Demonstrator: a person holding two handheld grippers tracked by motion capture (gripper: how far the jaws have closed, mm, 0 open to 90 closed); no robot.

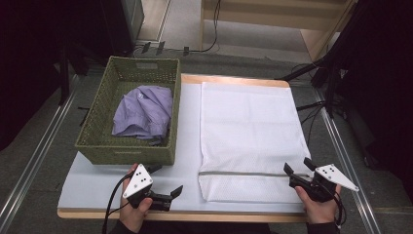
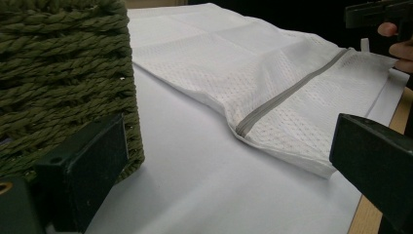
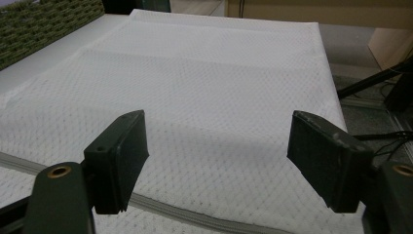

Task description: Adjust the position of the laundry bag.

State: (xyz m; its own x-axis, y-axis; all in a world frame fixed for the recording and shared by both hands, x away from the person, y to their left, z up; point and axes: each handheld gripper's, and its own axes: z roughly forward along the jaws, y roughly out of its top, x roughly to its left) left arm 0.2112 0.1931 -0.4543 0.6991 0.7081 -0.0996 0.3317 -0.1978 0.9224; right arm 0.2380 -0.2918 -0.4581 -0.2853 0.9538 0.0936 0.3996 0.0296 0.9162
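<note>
Basically, mesh laundry bag (image 1: pixel 251 131) lies flat on the table (image 1: pixel 190 165), right of the basket (image 1: pixel 127 146). Looks light, limp and slippery; best pinched at the zipper (image 1: pixel 243 173) hem. Left gripper (image 1: pixel 168 181) and right gripper (image 1: pixel 298 165): both wide open, empty.

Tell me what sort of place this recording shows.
Probably a lab or studio set up for recording, not a home: a white-covered table stands among floor cables, dark stands and curtains, with a laundry bag and basket laid out.

High view overhead facing forward, gripper views low, close, sharing mesh bag (image 1: pixel 251 136)
</note>
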